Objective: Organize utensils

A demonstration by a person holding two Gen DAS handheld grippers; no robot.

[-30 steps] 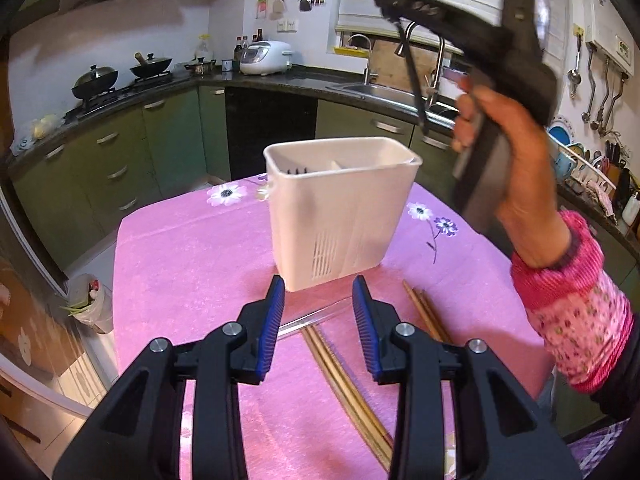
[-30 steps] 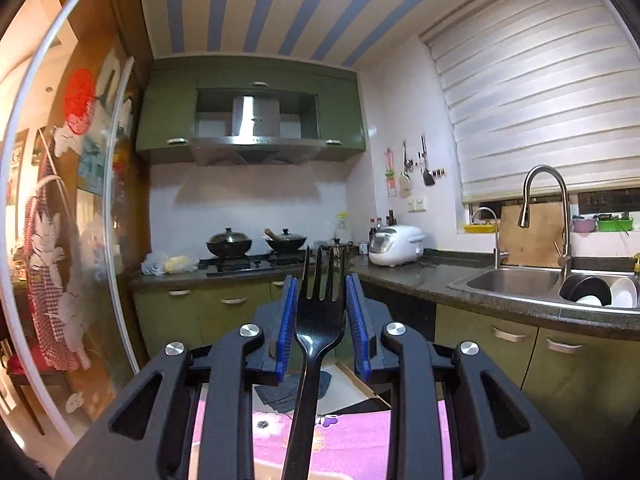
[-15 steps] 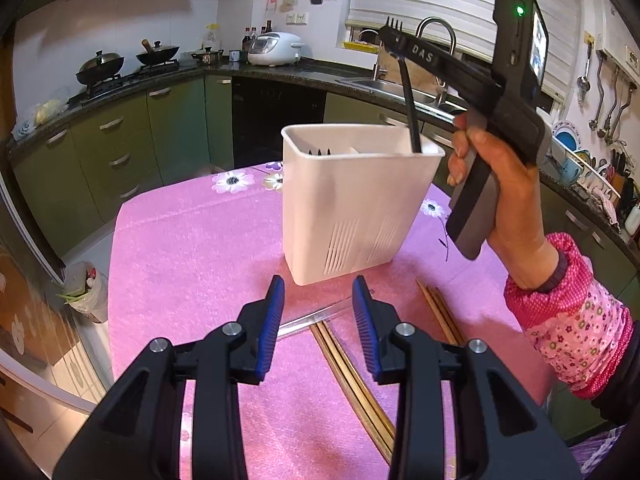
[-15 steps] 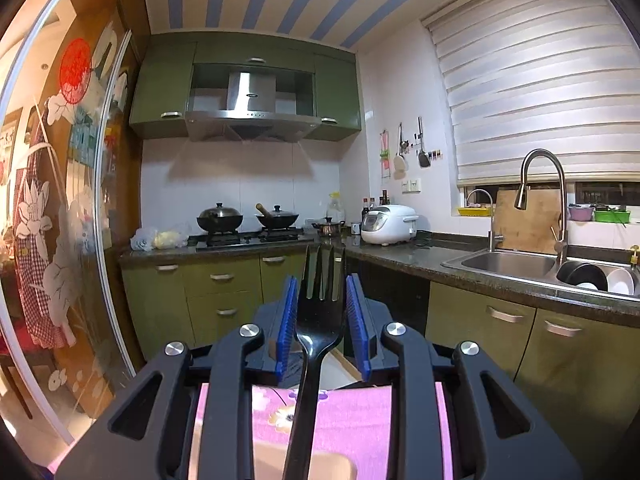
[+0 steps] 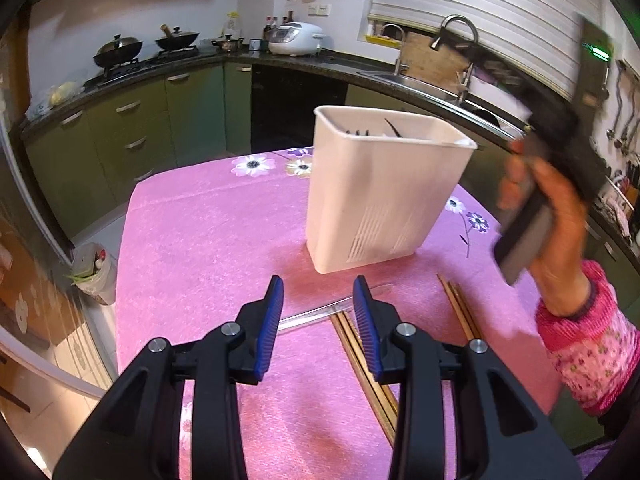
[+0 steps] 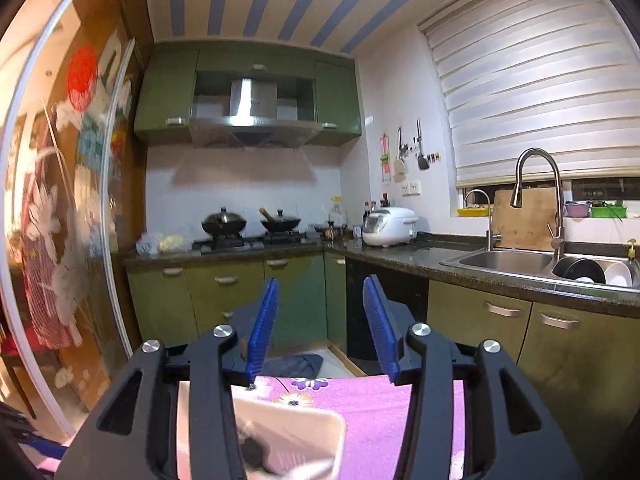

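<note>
Two right tongs (image 6: pixel 320 320) are opening with nothing between them, their black fork now in the white box (image 5: pixel 384 192); left tongs (image 5: pixel 318 320) spread, empty.

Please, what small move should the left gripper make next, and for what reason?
Probably the left gripper should go down onto the chopsticks on the pink cloth. It is open and empty and they lie just beyond its fingertips. The right gripper is opening with nothing between its jaws, and the white holder already has dark utensils inside.
</note>
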